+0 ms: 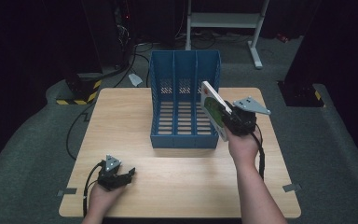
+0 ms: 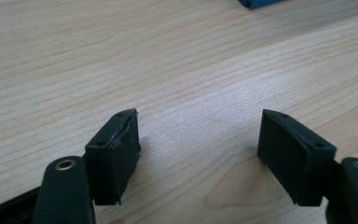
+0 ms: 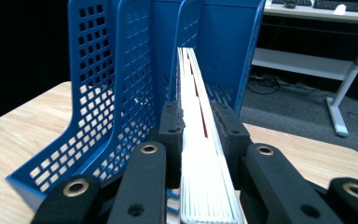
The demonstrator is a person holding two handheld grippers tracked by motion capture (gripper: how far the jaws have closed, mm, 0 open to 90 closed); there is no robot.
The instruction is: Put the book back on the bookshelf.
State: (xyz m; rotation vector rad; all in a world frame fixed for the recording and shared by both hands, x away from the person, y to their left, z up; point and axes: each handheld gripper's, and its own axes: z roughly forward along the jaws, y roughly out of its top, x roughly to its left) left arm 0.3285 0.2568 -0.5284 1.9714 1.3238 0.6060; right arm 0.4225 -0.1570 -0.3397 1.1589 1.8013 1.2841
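The right gripper [image 1: 227, 116] is clamping a thin white book [image 3: 200, 154] edge-up beside the blue file rack [image 1: 185, 100], approaching its right-hand slot (judging by alignment); next, lining it between dividers. The left gripper [image 2: 198, 154] is resting open, empty, on the table [image 1: 135, 116].

A lab or test room set up for recording, not a home. A small wooden table [image 1: 121, 116] stands alone on grey carpet [image 1: 37, 140], with black all around it like dark curtains or unlit walls. Tape marks [image 1: 67, 192] sit on the floor at the table's near corners — left and right. Cables [image 1: 74, 126] trail across the carpet at far left toward a base edged in yellow-and-black hazard tape [image 1: 77, 99]. Beyond the table stands a white metal bench frame [image 1: 223, 21]; in the right gripper view its top carries keyboards [image 3: 340, 4].
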